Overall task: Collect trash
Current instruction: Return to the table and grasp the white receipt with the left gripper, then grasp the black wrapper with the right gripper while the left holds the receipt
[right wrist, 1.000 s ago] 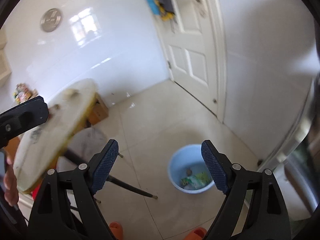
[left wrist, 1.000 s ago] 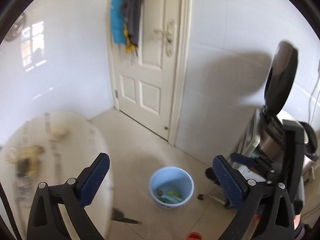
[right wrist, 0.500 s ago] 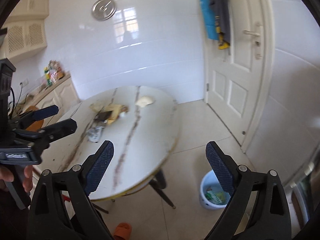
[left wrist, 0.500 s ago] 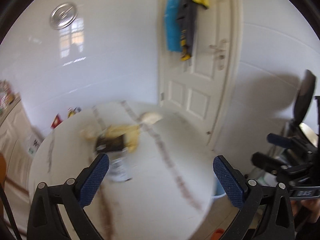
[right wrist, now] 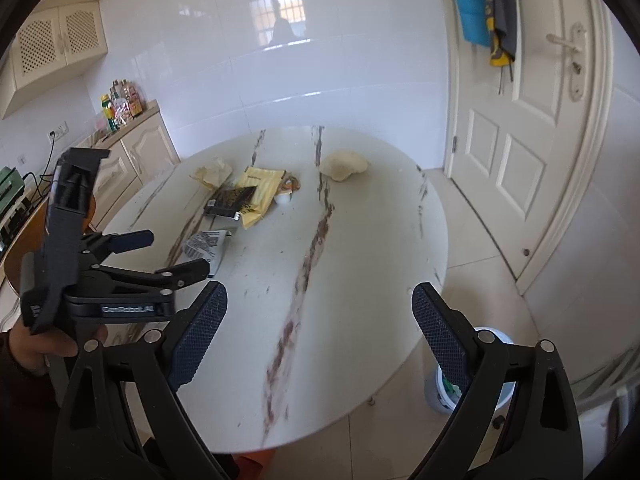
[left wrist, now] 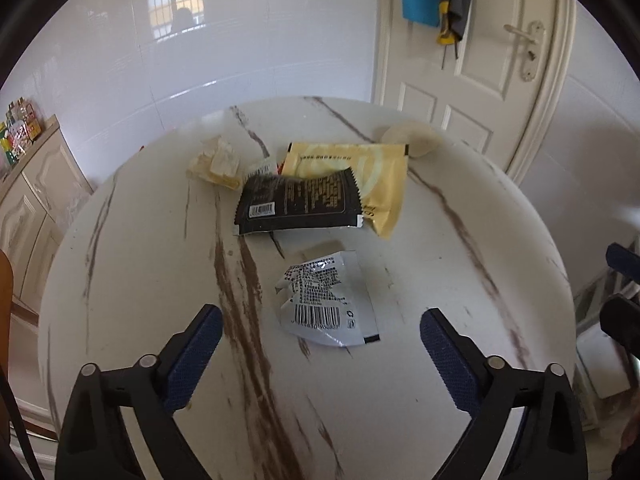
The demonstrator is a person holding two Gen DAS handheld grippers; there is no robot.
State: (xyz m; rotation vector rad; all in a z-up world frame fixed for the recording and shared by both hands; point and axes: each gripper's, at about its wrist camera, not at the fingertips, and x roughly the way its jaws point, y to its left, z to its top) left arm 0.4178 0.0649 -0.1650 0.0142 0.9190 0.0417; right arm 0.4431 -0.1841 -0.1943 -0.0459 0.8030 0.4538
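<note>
Several pieces of trash lie on the round marble table (left wrist: 500, 216): a silver wrapper (left wrist: 326, 300), a black wrapper (left wrist: 298, 202) on a yellow packet (left wrist: 372, 168), crumpled paper (left wrist: 216, 162) and a cream lump (left wrist: 408, 140). My left gripper (left wrist: 320, 344) hangs just short of the silver wrapper. Its jaws are closing but still wide, with nothing pressed between them. In the right wrist view the left gripper (right wrist: 180, 252) is over the silver wrapper (right wrist: 206, 244). My right gripper (right wrist: 320, 320) stands open above the table's near edge (right wrist: 360, 420). The blue bucket (right wrist: 502, 390) sits on the floor beneath it.
A white door (right wrist: 520, 160) with clothes hung on it stands at the right. A low cabinet (right wrist: 132, 152) with bottles on top runs along the left wall. A person's hand (right wrist: 36, 348) holds the left gripper. An orange chair back (left wrist: 6, 292) shows at the far left.
Both views swung from the floor and the blue bucket up to the table. The left gripper came in over the wrappers, and its jaws narrowed a little.
</note>
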